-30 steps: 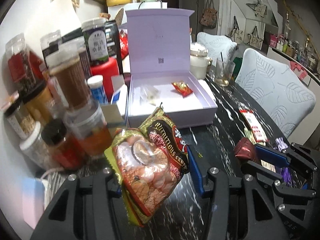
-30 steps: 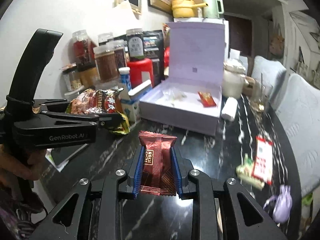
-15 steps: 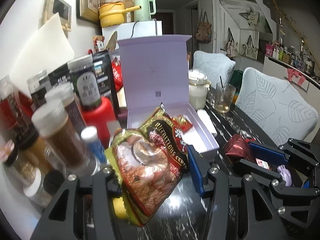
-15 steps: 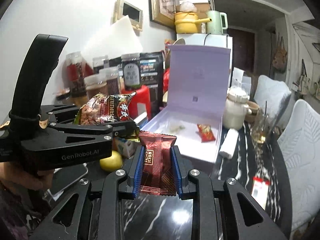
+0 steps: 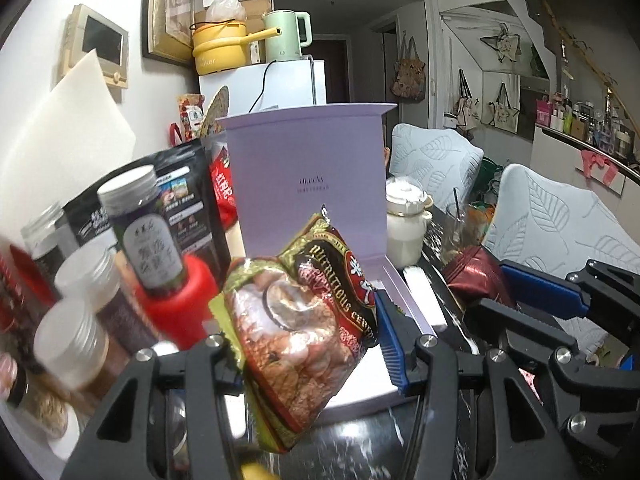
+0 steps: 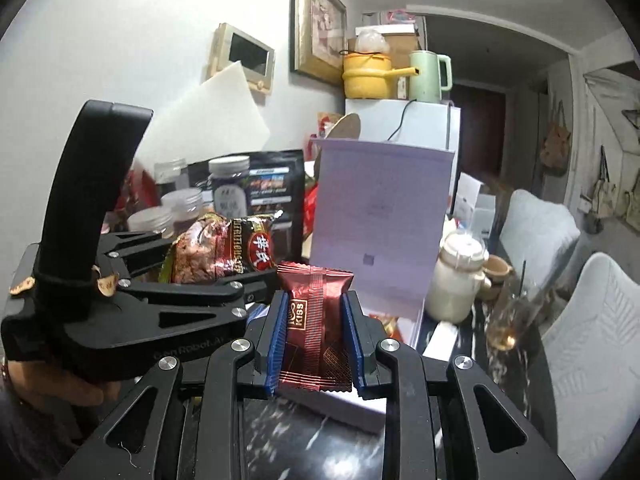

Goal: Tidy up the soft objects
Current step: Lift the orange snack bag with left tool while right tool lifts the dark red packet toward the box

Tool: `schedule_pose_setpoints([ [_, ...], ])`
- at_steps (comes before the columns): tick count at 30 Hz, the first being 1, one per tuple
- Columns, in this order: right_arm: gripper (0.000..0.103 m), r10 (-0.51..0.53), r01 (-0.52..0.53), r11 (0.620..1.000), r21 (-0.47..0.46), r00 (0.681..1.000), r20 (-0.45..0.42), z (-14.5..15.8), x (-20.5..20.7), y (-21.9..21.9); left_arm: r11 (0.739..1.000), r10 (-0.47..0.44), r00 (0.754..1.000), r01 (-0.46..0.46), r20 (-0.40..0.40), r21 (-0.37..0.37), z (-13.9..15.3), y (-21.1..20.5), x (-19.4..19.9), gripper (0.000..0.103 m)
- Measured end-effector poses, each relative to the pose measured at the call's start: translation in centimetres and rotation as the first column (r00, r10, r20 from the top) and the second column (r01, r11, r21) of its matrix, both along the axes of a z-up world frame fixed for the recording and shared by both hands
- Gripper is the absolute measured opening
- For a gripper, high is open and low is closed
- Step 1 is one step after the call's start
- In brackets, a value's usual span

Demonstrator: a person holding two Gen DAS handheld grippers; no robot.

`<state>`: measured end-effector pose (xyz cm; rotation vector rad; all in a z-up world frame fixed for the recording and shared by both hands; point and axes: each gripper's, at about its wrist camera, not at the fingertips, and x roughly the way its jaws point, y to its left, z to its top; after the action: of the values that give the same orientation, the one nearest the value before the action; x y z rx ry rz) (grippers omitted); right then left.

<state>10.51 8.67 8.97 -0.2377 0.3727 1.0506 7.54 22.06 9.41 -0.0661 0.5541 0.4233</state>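
Observation:
My left gripper [image 5: 304,336] is shut on a cereal snack bag [image 5: 300,320], red, green and gold, held up in front of the open lilac box [image 5: 308,184]. The bag also shows in the right wrist view [image 6: 224,248], with the left gripper [image 6: 248,280] beside mine. My right gripper [image 6: 316,336] is shut on a dark red "Kiss" wrapper [image 6: 316,320], held just before the box's near edge [image 6: 360,404]. The wrapper also shows at the right of the left wrist view [image 5: 476,276]. The box floor is mostly hidden.
Jars and bottles [image 5: 148,236] crowd the left side next to a red container [image 5: 180,304]. A white lidded pot [image 5: 406,224] and a glass [image 6: 512,316] stand right of the box. Leaf-patterned chairs [image 5: 560,232] line the table's right side.
Both grippers have risen and moved forward toward the box, each still holding its packet. The view has tilted up, so the tabletop and box floor have dropped out of sight.

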Motion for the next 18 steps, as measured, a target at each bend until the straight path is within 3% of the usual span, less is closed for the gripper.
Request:
schedule_pose_setpoints([
  [10,0.027,-0.013,0.013,1.000,0.028,1.000,0.009,0.7,5.0,3.4,0.998,0.056,0.998,-0.056,-0.007,0.021,-0.2,3.7,5.3,0.051],
  [18,0.027,-0.021,0.022,1.000,0.022,0.999,-0.039,-1.0,9.1,6.5,0.994,0.107,0.993,-0.106,-0.053,0.021,-2.4,6.6,8.7,0.051],
])
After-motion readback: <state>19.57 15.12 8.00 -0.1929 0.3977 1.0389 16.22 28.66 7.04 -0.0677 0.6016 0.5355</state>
